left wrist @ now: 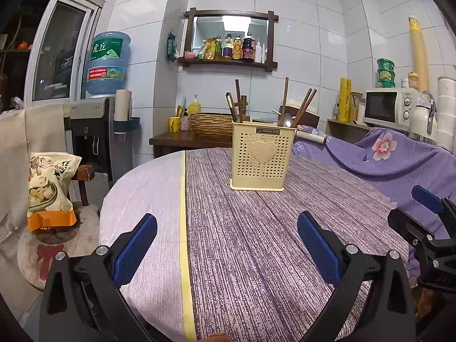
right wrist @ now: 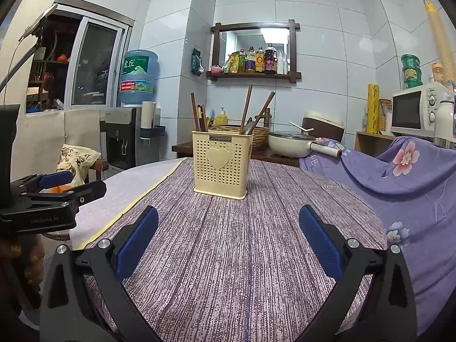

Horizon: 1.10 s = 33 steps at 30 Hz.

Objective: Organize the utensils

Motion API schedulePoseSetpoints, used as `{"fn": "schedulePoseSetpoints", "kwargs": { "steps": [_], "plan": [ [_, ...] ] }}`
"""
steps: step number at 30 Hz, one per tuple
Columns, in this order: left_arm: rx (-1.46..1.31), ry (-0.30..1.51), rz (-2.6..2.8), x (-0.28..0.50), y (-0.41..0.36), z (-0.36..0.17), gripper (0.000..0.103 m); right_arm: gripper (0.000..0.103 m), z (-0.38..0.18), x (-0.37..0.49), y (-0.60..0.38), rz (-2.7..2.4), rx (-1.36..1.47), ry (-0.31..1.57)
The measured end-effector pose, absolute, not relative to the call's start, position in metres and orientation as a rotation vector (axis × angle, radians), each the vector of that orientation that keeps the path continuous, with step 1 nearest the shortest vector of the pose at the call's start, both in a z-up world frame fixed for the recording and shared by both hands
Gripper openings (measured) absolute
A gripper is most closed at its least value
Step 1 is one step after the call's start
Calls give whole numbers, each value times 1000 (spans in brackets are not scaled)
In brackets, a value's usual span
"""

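Currently left gripper (left wrist: 227,245) spread wide, empty; right gripper (right wrist: 228,240) same. Cream perforated holder (left wrist: 260,161) sits at 12 o'clock on the table (left wrist: 256,242), holding dark chopsticks (left wrist: 304,105) and a spoon (left wrist: 287,120). Likely light, rigid, slick; pinch each mid-shaft.

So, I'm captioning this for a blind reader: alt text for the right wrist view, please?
A cream utensil holder with chopsticks stands on a round table, beyond the open, empty right gripper. The left gripper shows at left.
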<state>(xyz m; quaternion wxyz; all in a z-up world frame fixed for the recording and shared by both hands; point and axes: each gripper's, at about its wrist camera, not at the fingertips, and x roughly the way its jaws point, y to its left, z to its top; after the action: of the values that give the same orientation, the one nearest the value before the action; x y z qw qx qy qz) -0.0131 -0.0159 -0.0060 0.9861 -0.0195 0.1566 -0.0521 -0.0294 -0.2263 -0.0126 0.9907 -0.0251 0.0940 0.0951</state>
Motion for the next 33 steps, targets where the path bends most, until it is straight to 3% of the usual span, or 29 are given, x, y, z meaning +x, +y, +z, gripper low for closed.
{"fn": "schedulePoseSetpoints", "kwargs": {
  "steps": [33],
  "plan": [
    [-55,367,-109,-6,-16,-12,97,97,-17,-27,-229,194,-49,202]
  ]
}}
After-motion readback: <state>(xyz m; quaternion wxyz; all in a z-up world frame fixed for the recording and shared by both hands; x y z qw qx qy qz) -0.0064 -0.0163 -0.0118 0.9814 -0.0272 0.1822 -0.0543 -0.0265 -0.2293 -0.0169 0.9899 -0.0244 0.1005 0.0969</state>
